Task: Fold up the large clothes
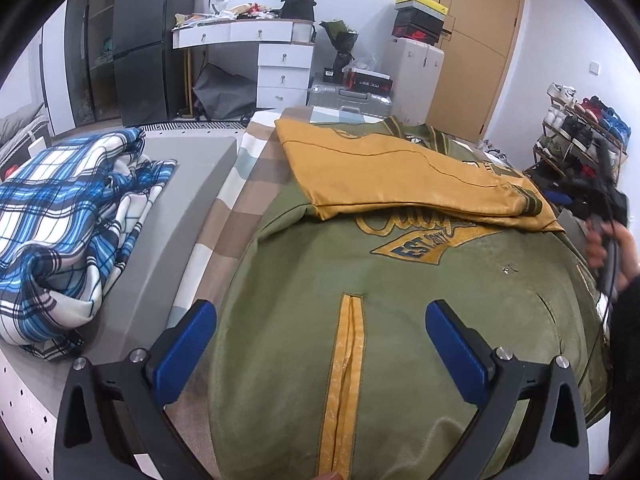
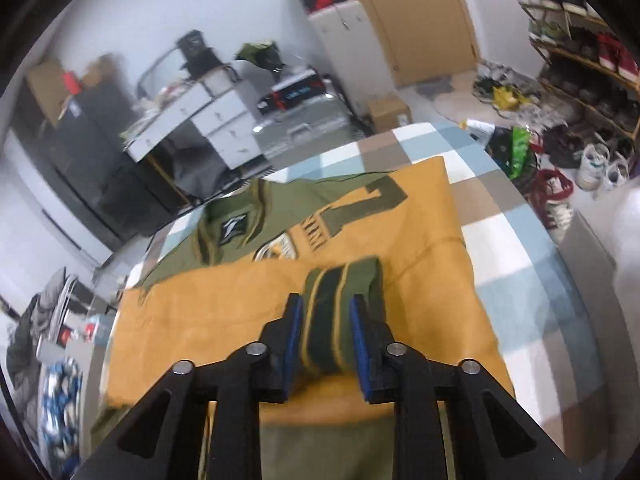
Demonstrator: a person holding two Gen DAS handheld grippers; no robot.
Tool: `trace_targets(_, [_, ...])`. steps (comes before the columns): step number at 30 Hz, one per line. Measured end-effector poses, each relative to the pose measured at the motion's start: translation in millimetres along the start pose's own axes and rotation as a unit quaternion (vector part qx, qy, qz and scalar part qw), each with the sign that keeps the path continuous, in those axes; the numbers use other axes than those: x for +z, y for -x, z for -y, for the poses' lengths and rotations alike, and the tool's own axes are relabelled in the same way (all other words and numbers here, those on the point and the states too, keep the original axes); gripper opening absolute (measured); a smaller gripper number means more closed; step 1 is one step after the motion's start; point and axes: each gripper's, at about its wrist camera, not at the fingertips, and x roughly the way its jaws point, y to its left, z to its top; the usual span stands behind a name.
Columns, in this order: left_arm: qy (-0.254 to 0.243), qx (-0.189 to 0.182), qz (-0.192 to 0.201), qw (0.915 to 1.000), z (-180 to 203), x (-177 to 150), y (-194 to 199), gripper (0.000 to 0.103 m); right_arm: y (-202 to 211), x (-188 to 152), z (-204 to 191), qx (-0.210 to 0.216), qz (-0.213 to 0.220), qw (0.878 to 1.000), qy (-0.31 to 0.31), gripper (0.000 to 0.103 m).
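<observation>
Hovering my left gripper [image 1: 320, 344] wide open over the jacket [image 1: 400, 300] on the bed [image 1: 224, 216], empty. My right gripper [image 2: 325, 336] straddles the cuff [image 2: 340, 304], pads apart, not pressing. At 12 o'clock both sleeves [image 1: 400, 176] lie crossed; only the right view shows the cuff, only the left the plaid cloth [image 1: 68, 220].

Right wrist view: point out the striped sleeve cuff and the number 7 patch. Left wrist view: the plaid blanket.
striped sleeve cuff [image 2: 340, 312], right wrist view, middle dark stripe
number 7 patch [image 2: 360, 208], right wrist view, its stem
plaid blanket [image 1: 68, 216], left wrist view, centre fold
</observation>
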Motion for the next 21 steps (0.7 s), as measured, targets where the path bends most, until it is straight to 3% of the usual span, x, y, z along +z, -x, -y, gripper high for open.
trace_targets(3, [-0.003,0.004,-0.001,1.0,3,-1,0,0.102,21,-26,-5,0.05,-0.022,0.999,0.004,0.036])
trace_targets(9, [-0.013,-0.007,-0.01,0.9998,-1,-7,1,0.102,87,-68,-9,0.078,-0.005,0.996,0.031,0.057])
trace_targets(13, [0.011,0.024,-0.027,0.9993,-15,-10,-5,0.102,127,-95,5,0.016,0.009,0.999,0.038,0.062])
trace_targets(16, [0.018,0.052,-0.038,0.9978,-22,-14,-7,0.102,150,-117,25,-0.059,0.013,0.998,0.022,0.063])
trace_targets(21, [0.023,0.043,-0.051,0.9975,-29,-20,-6,0.102,169,-146,42,-0.069,0.021,0.997,-0.029,0.063])
